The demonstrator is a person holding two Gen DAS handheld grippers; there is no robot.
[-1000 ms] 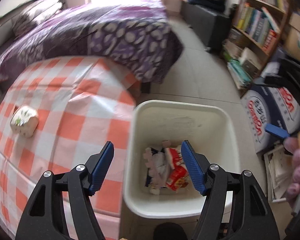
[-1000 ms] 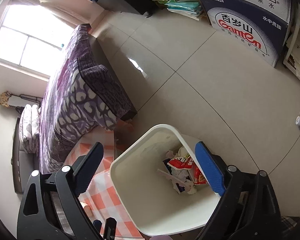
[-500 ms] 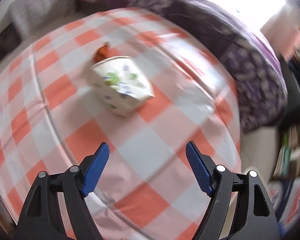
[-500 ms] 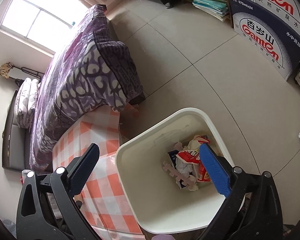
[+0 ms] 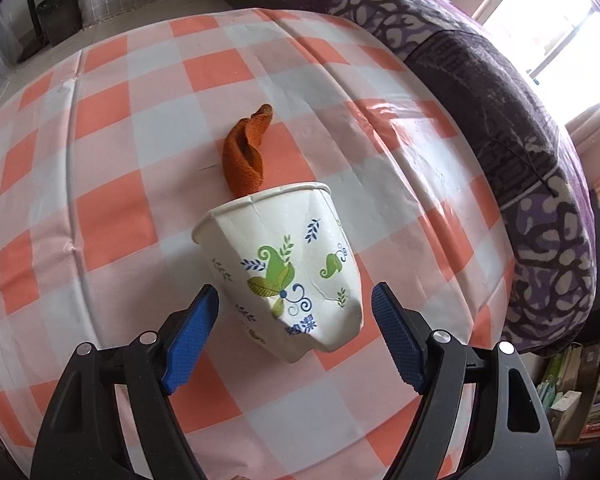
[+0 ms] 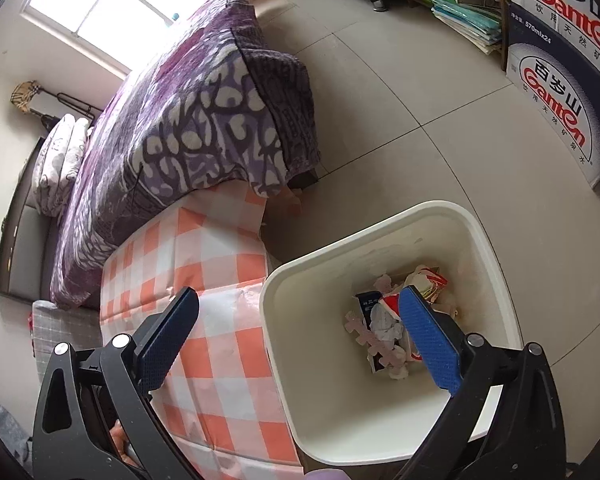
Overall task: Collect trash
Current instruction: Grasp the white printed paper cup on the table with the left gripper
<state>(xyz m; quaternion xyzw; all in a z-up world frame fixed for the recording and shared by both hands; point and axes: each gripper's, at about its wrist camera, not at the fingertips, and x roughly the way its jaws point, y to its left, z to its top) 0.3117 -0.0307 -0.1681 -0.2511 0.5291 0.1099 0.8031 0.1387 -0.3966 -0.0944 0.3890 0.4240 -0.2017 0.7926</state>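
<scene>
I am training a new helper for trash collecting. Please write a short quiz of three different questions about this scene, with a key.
1. True or false: the paper cup lies on its side on the checked tablecloth.
2. What lies just beyond the cup's rim? A) a spoon B) an orange peel C) a bottle
3. Fill in: the white bin already holds ____.

Key: 1 true; 2 B, the orange peel; 3 trash, namely wrappers and crumpled paper.

cloth [image 5: 245,152] behind cup [image 5: 284,264], sides clear
</scene>
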